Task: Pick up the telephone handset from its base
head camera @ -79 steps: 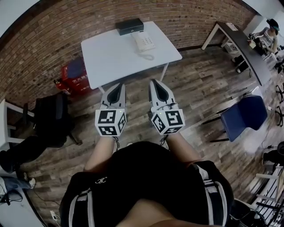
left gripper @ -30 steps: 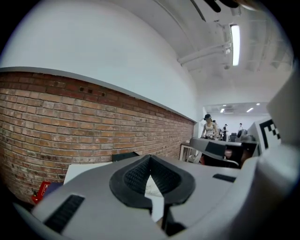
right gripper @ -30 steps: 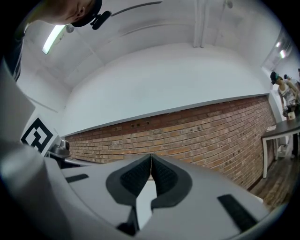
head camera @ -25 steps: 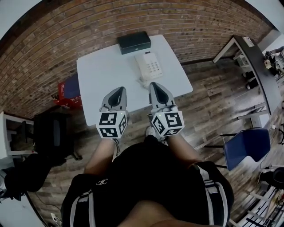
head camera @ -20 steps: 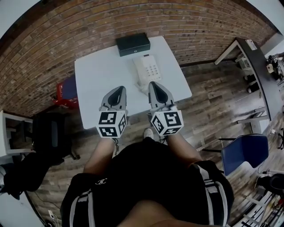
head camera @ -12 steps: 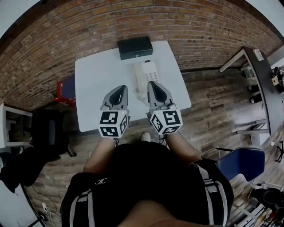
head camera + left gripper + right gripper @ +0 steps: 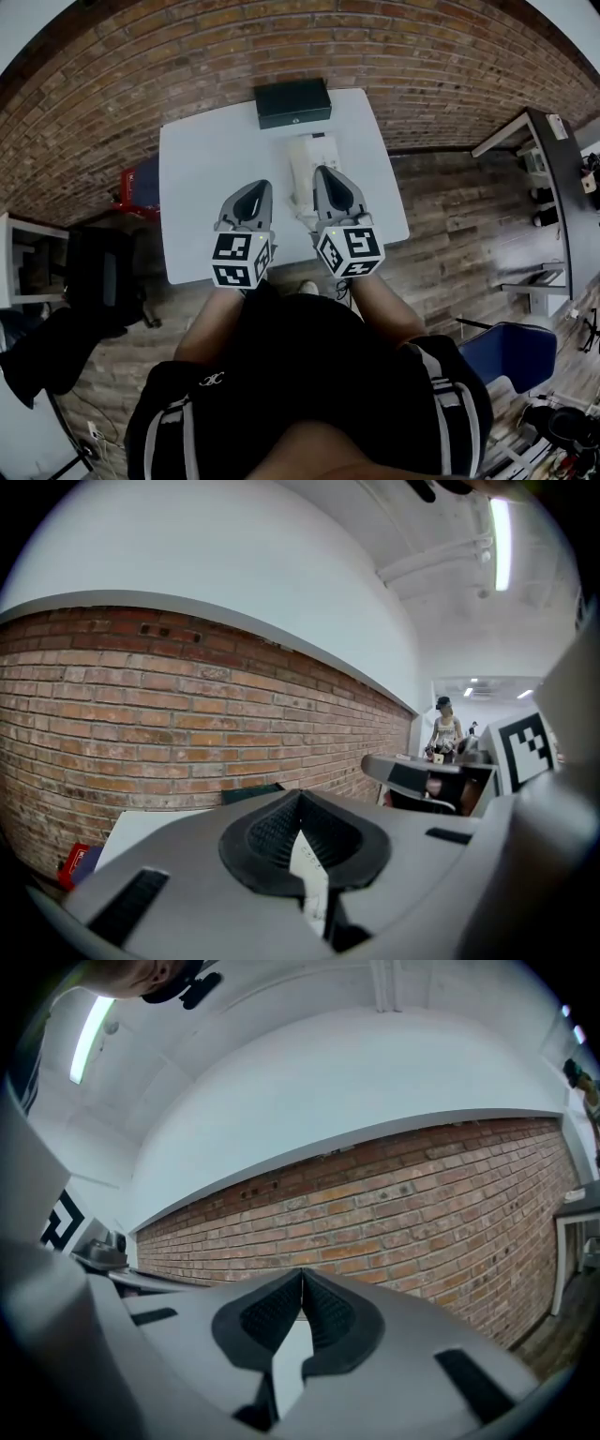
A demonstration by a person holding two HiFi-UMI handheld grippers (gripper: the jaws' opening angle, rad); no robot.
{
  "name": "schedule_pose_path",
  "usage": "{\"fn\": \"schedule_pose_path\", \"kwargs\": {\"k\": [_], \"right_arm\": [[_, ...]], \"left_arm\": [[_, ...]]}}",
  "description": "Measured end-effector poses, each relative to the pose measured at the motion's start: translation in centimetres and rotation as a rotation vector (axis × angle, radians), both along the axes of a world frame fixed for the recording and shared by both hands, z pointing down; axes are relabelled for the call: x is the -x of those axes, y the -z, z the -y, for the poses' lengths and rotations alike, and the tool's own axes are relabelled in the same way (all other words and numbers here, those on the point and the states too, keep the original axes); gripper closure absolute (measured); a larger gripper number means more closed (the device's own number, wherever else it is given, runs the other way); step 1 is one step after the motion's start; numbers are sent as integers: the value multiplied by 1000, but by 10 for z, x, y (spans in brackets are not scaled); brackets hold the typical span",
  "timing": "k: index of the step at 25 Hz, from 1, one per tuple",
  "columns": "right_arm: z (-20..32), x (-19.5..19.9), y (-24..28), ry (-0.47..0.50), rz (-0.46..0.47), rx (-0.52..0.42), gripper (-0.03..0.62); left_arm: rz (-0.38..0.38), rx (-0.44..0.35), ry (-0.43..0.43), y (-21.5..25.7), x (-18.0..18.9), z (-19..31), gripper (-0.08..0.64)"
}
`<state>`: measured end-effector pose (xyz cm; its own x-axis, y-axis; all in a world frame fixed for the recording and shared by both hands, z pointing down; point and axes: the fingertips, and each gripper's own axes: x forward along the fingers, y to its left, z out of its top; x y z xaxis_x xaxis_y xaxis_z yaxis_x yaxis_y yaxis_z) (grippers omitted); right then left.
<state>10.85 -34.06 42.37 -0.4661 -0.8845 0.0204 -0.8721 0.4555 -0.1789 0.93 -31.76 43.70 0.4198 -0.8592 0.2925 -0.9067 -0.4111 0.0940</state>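
Observation:
A white telephone (image 7: 307,153) sits on the white table (image 7: 202,183), its handset (image 7: 297,178) lying along its left side. In the head view my right gripper (image 7: 327,175) hangs over the phone's near part and hides it; its jaws are shut with nothing in them. My left gripper (image 7: 252,192) hovers over bare table to the left of the phone, also shut and holding nothing. In the left gripper view the tips (image 7: 300,797) meet, with a sliver of the phone showing below them. The right gripper view shows shut tips (image 7: 302,1271) against the brick wall.
A black box (image 7: 292,101) stands at the table's far edge against the brick wall (image 7: 112,84). A red case (image 7: 141,181) and a dark bag (image 7: 98,281) lie on the floor to the left. A blue chair (image 7: 516,352) and a dark desk (image 7: 561,159) are to the right.
The person has walked up to the table. Both grippers moved forward from its near edge to over the tabletop, and the right one now overlaps the telephone. Both jaws stayed shut.

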Motion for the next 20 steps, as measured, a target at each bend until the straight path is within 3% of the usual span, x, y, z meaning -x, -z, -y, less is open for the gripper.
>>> {"fn": "schedule_pose_path", "kwargs": {"k": [7,12,20], "right_arm": [[25,10,-26,-72,1,63,594],[41,21,-49,-73,-36,115,594],[62,34,-74,-97,-174,67,595]], "left_arm": [[-26,8,-44,-3,18,20,558],[-54,8,-42,0,33,34,558],[-39,0,-19,-1,54,45,558]]}}
